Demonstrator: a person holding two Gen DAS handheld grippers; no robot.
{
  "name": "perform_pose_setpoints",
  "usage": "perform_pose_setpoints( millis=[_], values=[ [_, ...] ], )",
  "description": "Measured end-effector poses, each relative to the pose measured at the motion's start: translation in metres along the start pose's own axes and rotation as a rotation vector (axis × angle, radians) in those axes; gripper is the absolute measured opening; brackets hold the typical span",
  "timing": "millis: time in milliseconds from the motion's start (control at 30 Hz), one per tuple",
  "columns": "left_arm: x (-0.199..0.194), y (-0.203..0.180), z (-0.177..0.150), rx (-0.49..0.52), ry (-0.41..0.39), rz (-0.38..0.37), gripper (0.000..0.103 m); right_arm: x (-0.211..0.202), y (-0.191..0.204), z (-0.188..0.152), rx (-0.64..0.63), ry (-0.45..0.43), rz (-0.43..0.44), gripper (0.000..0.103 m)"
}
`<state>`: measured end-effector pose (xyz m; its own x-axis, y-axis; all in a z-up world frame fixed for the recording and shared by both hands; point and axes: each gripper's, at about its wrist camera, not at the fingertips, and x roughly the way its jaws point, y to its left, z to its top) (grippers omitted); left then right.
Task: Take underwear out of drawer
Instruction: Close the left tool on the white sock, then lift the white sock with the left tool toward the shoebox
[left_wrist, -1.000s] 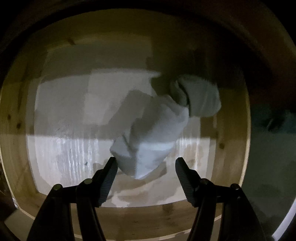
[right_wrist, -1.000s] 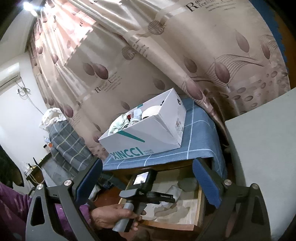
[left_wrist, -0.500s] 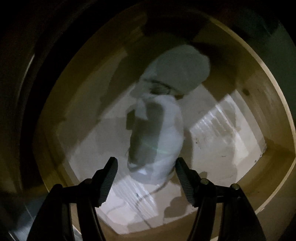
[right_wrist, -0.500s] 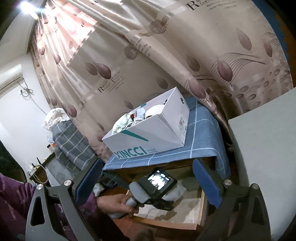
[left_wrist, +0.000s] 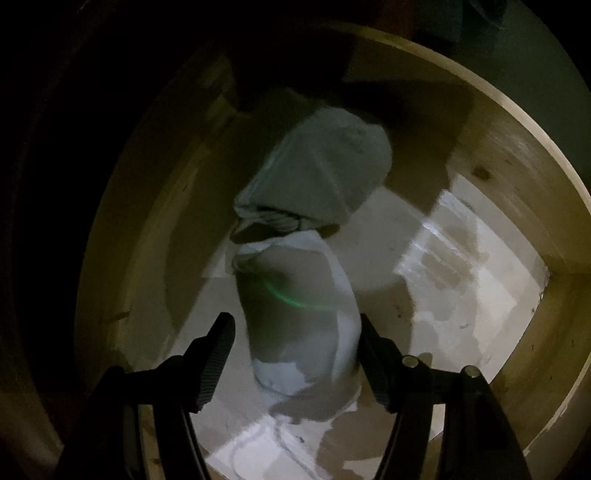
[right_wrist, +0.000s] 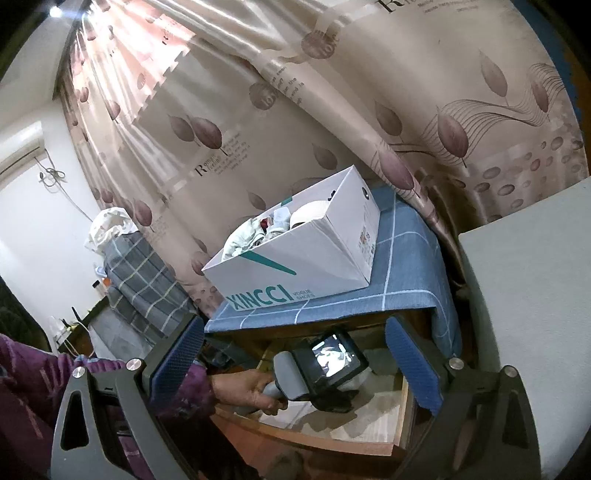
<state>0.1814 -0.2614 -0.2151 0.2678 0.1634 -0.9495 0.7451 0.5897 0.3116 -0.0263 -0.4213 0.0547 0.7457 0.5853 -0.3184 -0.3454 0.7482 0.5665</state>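
The pale, rolled bundle of white fabric underwear (left_wrist: 301, 325) lies on the light paper-lined floor of the open wooden drawer (left_wrist: 517, 192). A second, greyer rolled bundle (left_wrist: 325, 173) touches its far end at 12 o'clock. The left gripper (left_wrist: 295, 354) points steeply down into the drawer with its black jaws spread either side of the near bundle: the pad at 3 o'clock looks to be against the cloth, while the one at 9 o'clock stands clear, so nothing is pinched yet.

To do this grasp well, I would sink a little lower so the pads meet the roll's middle, centre it between them, then close firmly before lifting straight up, clear of the drawer's front wall, without dragging the neighbour along.

The right gripper (right_wrist: 295, 369), blue-padded, hangs outside the drawer with its jaws spread and empty. Through it the person's left hand (right_wrist: 247, 391) is seen at 6 o'clock.

At 12 o'clock from the drawer, on a blue checked cloth (right_wrist: 402, 273), sits a white cardboard shoebox (right_wrist: 306, 266) printed "XINCCI" and "VOGUE SHOES". The leaf-patterned beige curtain (right_wrist: 332, 110) carries a script beginning "Romantic feeling".
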Motion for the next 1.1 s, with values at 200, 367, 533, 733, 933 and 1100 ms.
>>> perform_pose_setpoints(
  millis=[200,367,533,733,933,1100],
  values=[
    [0.001,0.001,-0.032,0.016,-0.04,-0.054,0.044,0.003,0.0,-0.001,-0.005,0.011,-0.011,0.101],
    [-0.01,-0.013,-0.052,0.054,-0.053,-0.084,0.042,0.004,-0.002,0.0,0.001,0.013,-0.024,0.101],
    [-0.039,-0.013,-0.068,0.064,-0.134,-0.019,0.042,0.006,-0.003,0.0,0.002,0.021,-0.04,0.101],
    [-0.08,-0.006,-0.087,0.028,-0.226,0.015,0.042,0.013,-0.001,-0.003,-0.018,0.055,-0.089,0.101],
    [-0.111,-0.016,-0.116,0.013,-0.284,0.023,0.042,0.024,0.002,-0.004,-0.042,0.106,-0.149,0.101],
    [-0.115,-0.016,-0.133,-0.046,-0.334,0.023,0.042,0.041,0.009,-0.009,-0.097,0.184,-0.218,0.101]
  ],
)
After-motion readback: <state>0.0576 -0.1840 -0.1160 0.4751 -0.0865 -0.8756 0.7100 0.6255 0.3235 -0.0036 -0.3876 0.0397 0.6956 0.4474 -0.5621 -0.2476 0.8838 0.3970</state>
